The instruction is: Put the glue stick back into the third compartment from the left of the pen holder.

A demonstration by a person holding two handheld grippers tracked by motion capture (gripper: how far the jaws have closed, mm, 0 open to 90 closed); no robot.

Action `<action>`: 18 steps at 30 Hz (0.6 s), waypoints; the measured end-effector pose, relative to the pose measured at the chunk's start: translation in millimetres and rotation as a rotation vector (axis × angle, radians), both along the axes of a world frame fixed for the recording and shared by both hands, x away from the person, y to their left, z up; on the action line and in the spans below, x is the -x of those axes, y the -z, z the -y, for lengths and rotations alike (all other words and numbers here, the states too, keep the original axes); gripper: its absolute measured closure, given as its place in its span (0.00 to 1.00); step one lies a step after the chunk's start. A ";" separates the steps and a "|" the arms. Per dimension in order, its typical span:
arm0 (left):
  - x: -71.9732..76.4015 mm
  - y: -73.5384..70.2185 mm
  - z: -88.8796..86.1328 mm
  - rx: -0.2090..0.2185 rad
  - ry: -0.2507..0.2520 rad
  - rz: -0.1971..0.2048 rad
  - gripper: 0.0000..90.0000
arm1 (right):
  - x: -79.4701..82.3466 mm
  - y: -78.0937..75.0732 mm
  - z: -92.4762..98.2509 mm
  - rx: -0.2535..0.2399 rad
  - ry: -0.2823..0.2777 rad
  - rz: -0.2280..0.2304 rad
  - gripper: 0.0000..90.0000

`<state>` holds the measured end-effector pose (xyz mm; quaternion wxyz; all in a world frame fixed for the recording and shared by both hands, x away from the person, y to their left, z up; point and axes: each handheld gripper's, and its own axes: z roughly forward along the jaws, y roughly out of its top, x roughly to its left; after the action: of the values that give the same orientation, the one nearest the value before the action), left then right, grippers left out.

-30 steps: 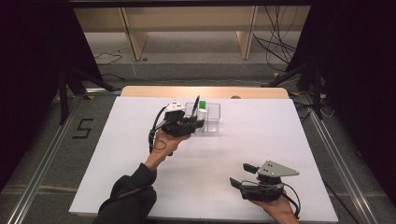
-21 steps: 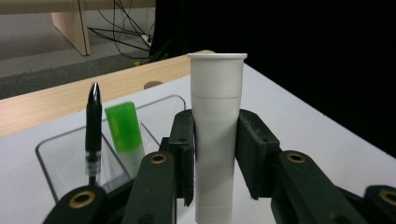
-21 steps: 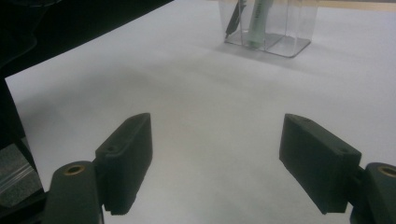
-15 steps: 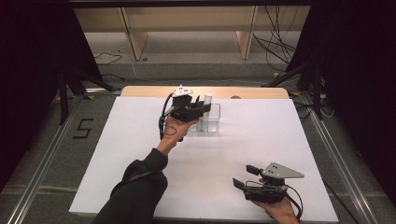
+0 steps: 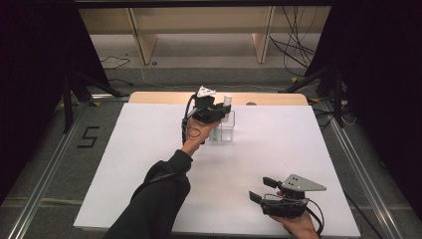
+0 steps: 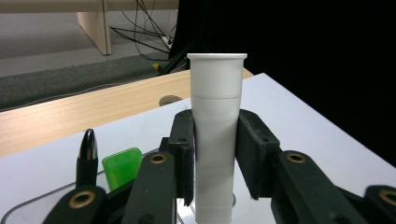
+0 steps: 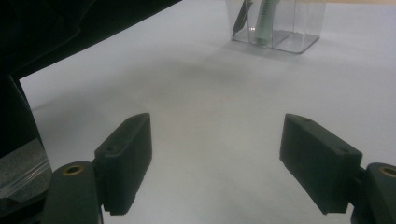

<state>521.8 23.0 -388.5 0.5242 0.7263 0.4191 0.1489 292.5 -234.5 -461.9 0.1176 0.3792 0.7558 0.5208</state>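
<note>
White tube (image 6: 216,135) clamped upright in left gripper (image 6: 215,154) above clear organiser (image 5: 228,130). Advise: keep vertical, centre over empty compartment, lower, then release. Right gripper (image 7: 215,168) jaws apart, idle.

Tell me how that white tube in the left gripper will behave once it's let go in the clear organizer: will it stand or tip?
The white tube is tall, narrow and smooth, so it probably slips easily and tips if released upright. It looks like light, stiff plastic; the left gripper pinches it without visible denting. The clear organizer walls should likely catch it leaning.
</note>
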 end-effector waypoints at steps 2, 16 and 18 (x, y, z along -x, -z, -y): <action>-2.1 0.9 2.6 0.003 -0.009 0.000 0.77 | 0.3 -0.1 0.1 -0.003 0.001 0.002 0.29; -9.7 11.9 7.9 -0.008 -0.046 -0.022 0.76 | 0.7 1.6 -1.0 0.008 -0.011 -0.001 0.29; -10.1 13.3 8.1 -0.009 -0.047 -0.026 0.76 | 0.8 1.4 -1.3 0.004 -0.009 0.001 0.29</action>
<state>531.9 14.9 -401.8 0.5118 0.7204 0.4422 0.1537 291.7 -233.2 -463.4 0.1164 0.3750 0.7586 0.5200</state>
